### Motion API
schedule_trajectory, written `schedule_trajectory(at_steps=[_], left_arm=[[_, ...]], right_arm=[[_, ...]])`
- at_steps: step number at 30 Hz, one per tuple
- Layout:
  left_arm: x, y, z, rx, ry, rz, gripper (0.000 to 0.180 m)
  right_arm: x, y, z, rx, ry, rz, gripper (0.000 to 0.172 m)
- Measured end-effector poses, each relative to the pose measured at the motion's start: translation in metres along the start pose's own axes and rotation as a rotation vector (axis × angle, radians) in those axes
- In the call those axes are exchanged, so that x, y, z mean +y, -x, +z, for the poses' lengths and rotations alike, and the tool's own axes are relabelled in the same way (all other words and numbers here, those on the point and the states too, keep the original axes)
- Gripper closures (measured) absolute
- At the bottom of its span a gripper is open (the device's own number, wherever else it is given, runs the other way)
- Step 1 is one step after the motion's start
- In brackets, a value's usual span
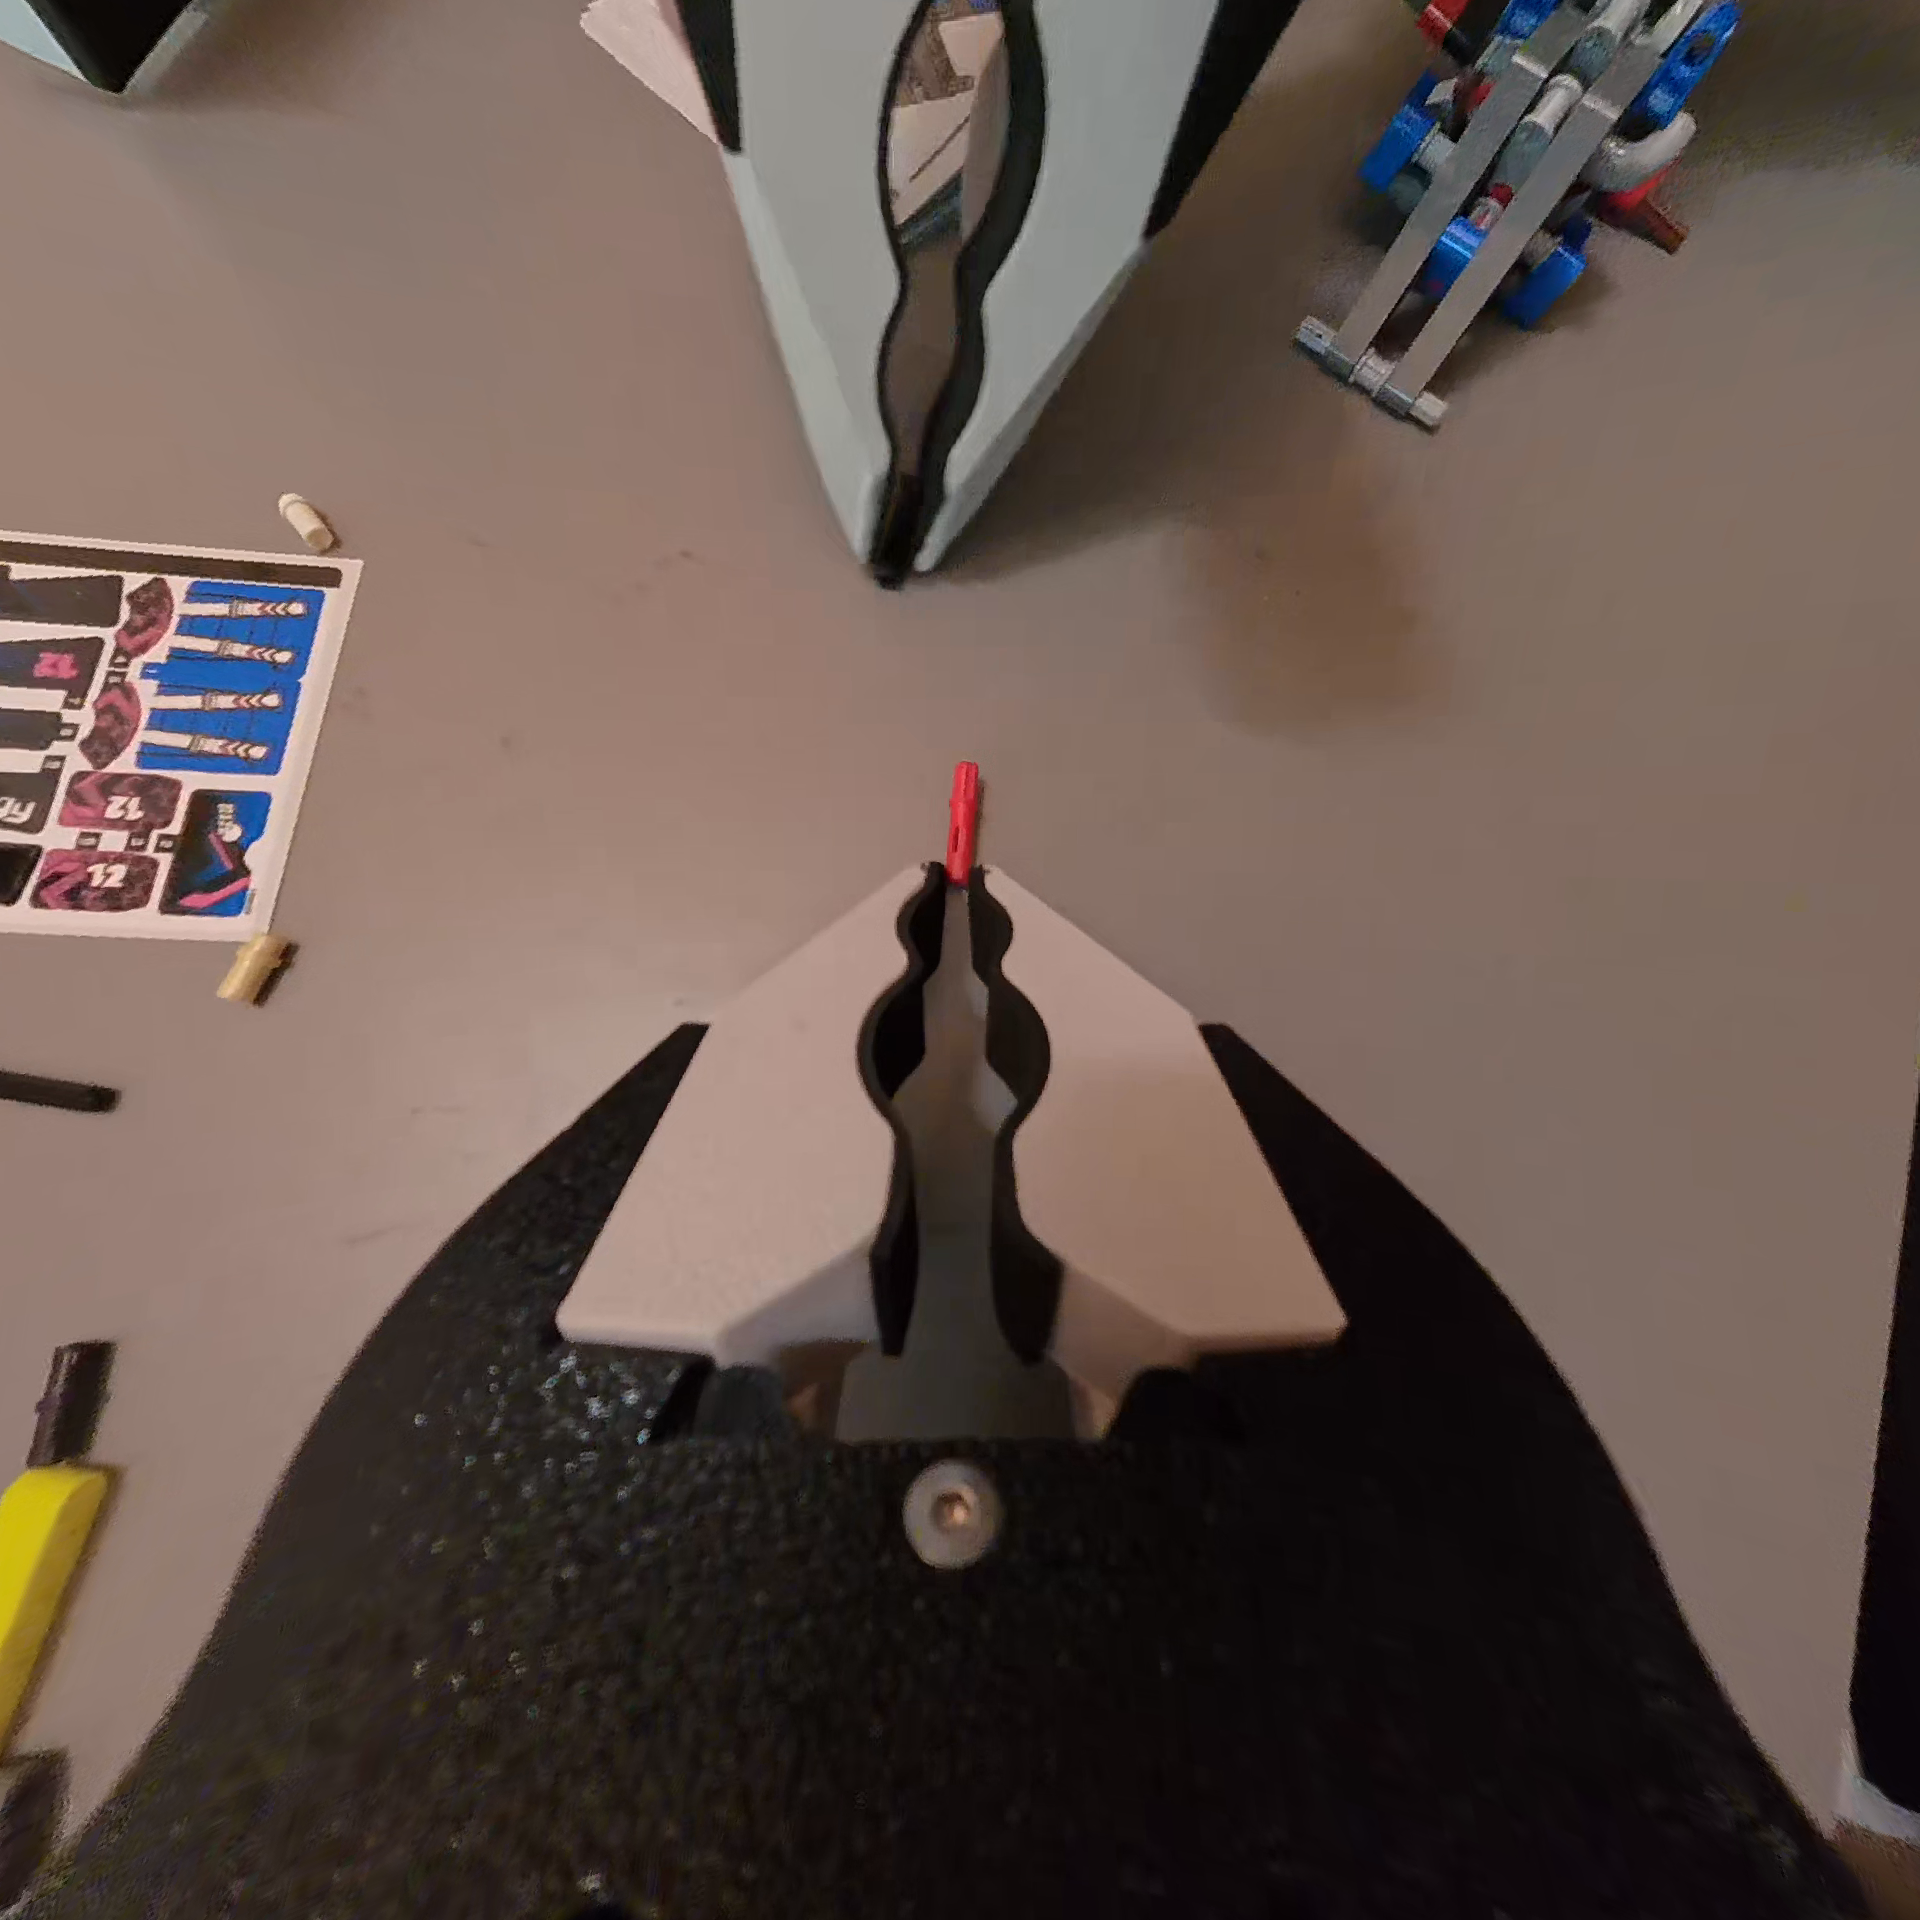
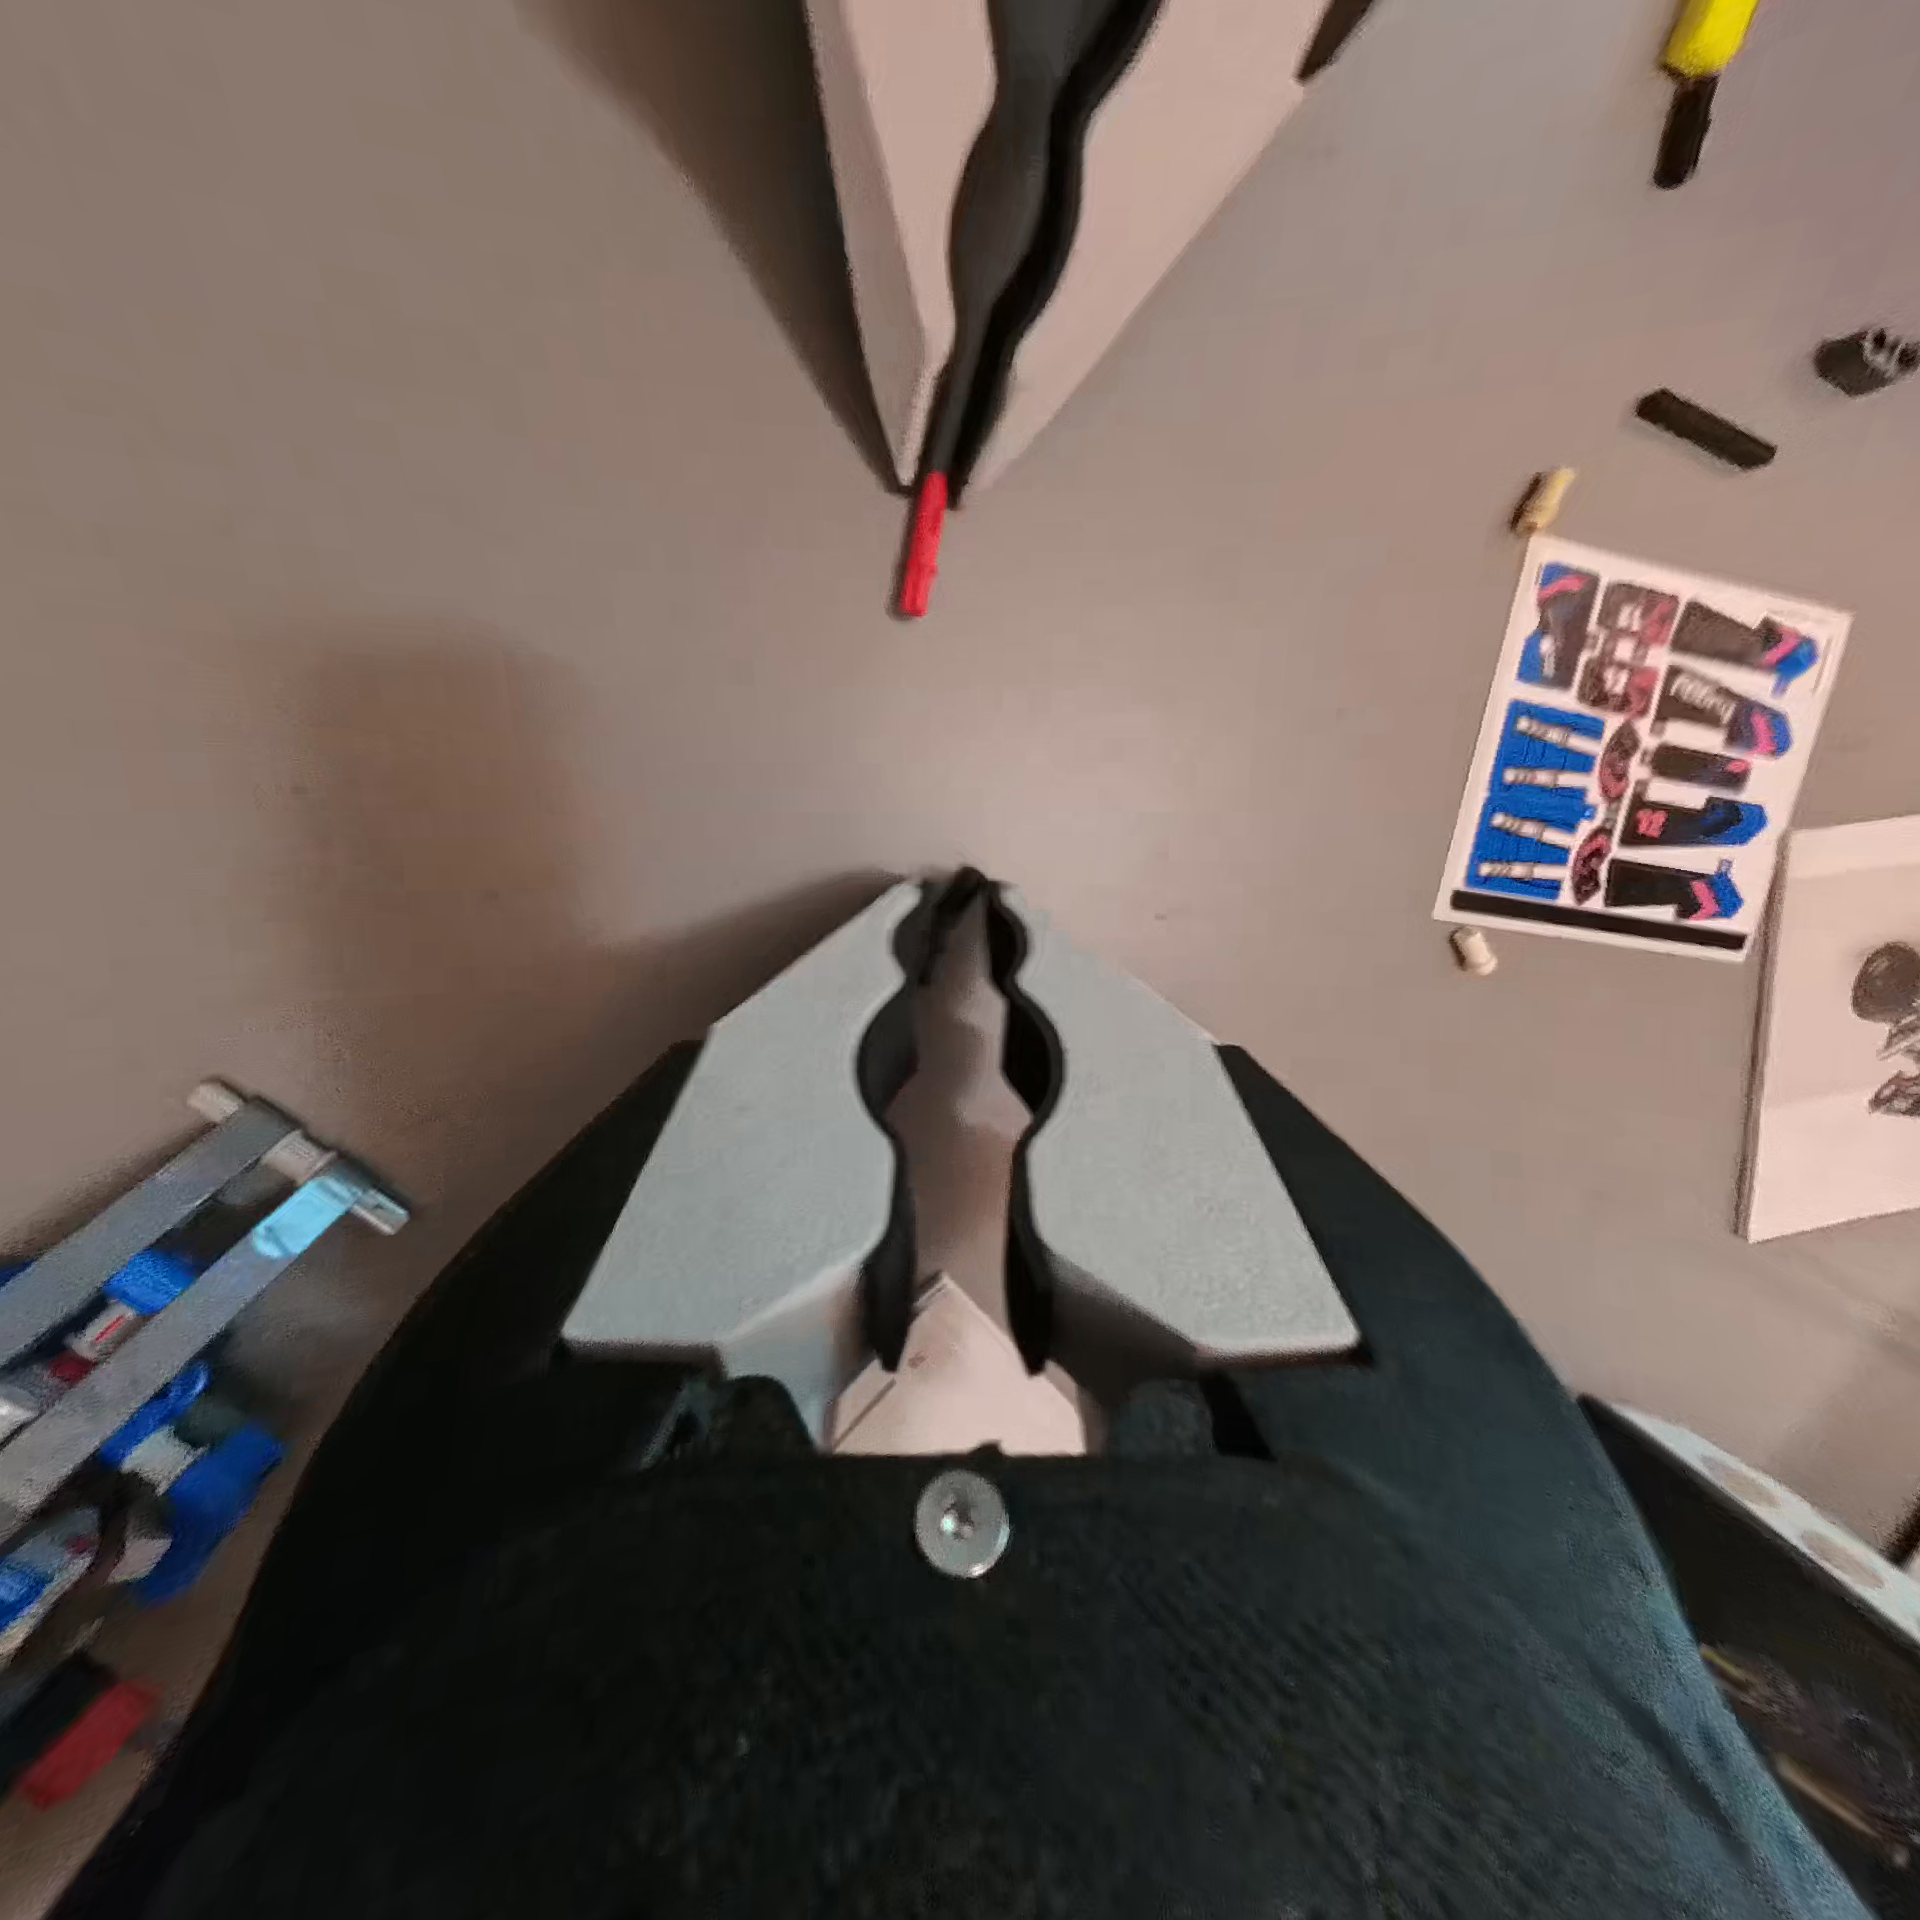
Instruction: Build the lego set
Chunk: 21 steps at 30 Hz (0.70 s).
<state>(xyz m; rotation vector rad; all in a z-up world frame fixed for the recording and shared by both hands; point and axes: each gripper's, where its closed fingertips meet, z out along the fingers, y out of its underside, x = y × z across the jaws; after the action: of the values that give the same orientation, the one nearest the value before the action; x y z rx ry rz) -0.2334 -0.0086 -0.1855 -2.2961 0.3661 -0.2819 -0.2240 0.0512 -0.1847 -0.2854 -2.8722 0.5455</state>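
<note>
Though both grippers meet tip to tip:
Left gripper (image 1: 958, 871): pinched on red pin (image 1: 962, 821), most of it proud, over table (image 1: 623, 675).
Right gripper (image 2: 966, 883): nearly closed on something small and dark; cannot identify.
Model (image 1: 1496, 197): aside, right.

On your grey table (image 1: 623, 312) you have a sticker sheet (image 1: 156, 738), two tan pegs (image 1: 308, 522) beside it, a black axle (image 1: 57, 1093), a yellow-and-black piece (image 1: 42, 1538) — and a blue-and-grey brick model (image 1: 1507, 187), a printed booklet (image 2: 1839, 1029).
</note>
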Motion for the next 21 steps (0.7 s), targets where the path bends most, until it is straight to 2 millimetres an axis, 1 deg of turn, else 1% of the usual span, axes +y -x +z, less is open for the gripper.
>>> schedule_trajectory(at_steps=[1,3,5,6,7,8,9,10,11,14,15,16,18,19,20,21], left_arm=[[0.0,0.0,0.0,0.0,0.0,-0.003,0.179],[0.0,0.003,0.0,-0.02,0.0,0.009,0.179],[0.001,0.005,-0.001,-0.041,0.001,0.024,0.179],[0.001,0.005,-0.001,-0.045,0.001,0.027,0.179],[0.001,0.005,-0.001,-0.048,0.002,0.031,0.179],[0.001,0.005,-0.001,-0.05,0.002,0.033,0.179],[0.001,0.005,-0.001,-0.05,0.001,0.034,0.179],[0.001,0.005,-0.001,-0.051,0.001,0.035,0.179],[0.001,0.005,-0.001,-0.052,0.001,0.039,0.179],[0.002,0.004,-0.002,-0.056,0.0,0.056,0.179],[0.002,0.004,-0.002,-0.056,0.0,0.061,0.179],[0.003,0.003,-0.003,-0.054,0.001,0.062,0.179],[0.004,0.003,-0.004,-0.047,0.001,0.063,0.179],[0.004,0.002,-0.004,-0.041,0.001,0.063,0.179],[0.005,0.002,-0.005,-0.033,0.001,0.059,0.179],[0.006,0.001,-0.006,-0.025,0.001,0.056,0.179]], right_arm=[[0.0,0.0,0.001,-0.009,0.014,0.033,0.17],[0.0,-0.002,0.002,-0.006,0.045,0.159,0.17],[0.001,-0.013,0.003,0.08,0.063,0.393,0.17],[0.003,-0.02,0.003,0.14,0.062,0.554,0.17],[0.001,-0.019,0.004,0.143,0.033,0.702,0.169],[-0.005,-0.017,0.005,0.12,-0.015,0.805,0.168],[-0.012,-0.016,0.006,0.101,-0.061,0.877,0.159],[-0.016,-0.016,0.005,0.094,-0.095,0.922,0.146],[-0.018,-0.017,0.003,0.089,-0.116,0.925,0.143],[-0.02,-0.023,-0.011,0.124,-0.122,0.766,0.144],[-0.024,-0.023,-0.015,0.121,-0.126,0.647,0.147],[-0.026,-0.022,-0.019,0.126,-0.119,0.484,0.152],[-0.031,-0.02,-0.026,0.176,-0.098,0.134,0.154],[-0.039,-0.015,-0.027,0.18,-0.097,-0.046,0.155],[-0.045,-0.009,-0.025,0.176,-0.088,-0.206,0.155],[-0.044,-0.007,-0.019,0.171,-0.037,-0.314,0.151]])
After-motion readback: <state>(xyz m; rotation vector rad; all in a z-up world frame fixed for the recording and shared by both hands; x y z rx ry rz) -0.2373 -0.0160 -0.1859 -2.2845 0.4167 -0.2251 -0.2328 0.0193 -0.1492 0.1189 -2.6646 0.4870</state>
